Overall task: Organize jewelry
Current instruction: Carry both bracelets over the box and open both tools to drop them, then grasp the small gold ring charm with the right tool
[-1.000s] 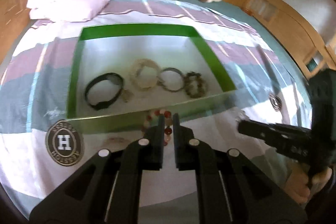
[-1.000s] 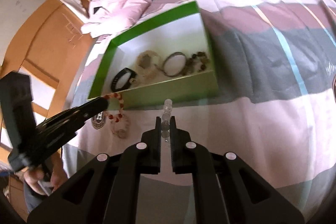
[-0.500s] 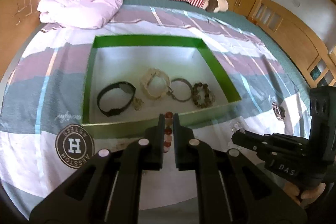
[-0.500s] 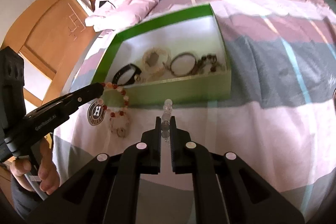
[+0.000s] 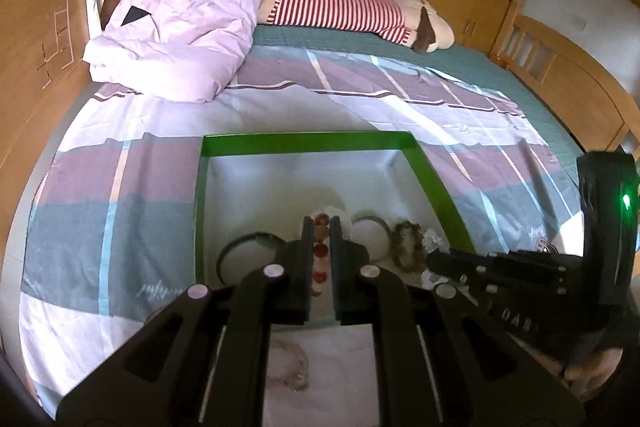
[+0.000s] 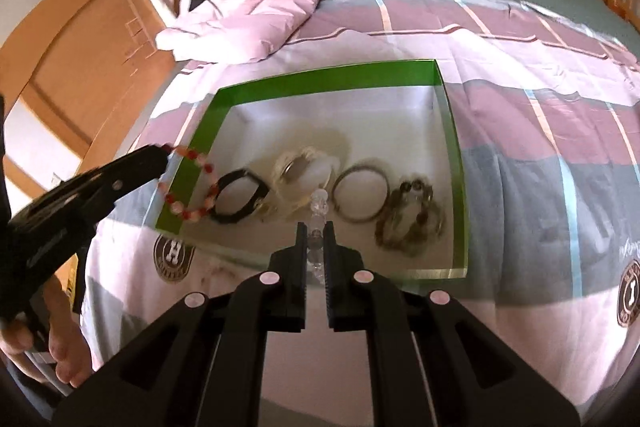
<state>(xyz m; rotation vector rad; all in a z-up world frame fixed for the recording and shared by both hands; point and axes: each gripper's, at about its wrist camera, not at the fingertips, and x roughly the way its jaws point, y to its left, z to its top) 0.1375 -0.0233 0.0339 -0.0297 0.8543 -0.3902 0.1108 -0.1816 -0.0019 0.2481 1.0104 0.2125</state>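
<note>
Left gripper (image 6: pixel 162 157) clamped on red bracelet (image 6: pixel 192 187), dangling over box's (image 6: pixel 320 77) left wall. Right gripper (image 6: pixel 316 231) clamped on clear bracelet (image 6: pixel 319 211), above near wall; open floor lies just beyond, on bed (image 6: pixel 520 107).

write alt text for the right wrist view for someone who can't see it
The right gripper, shut on a clear bead bracelet, is over a shallow green-rimmed box on a striped bedspread. The box holds a black band, a metal bangle and a dark bead bracelet. The left gripper dangles a red-and-pink bead bracelet over the box's left edge.
</note>
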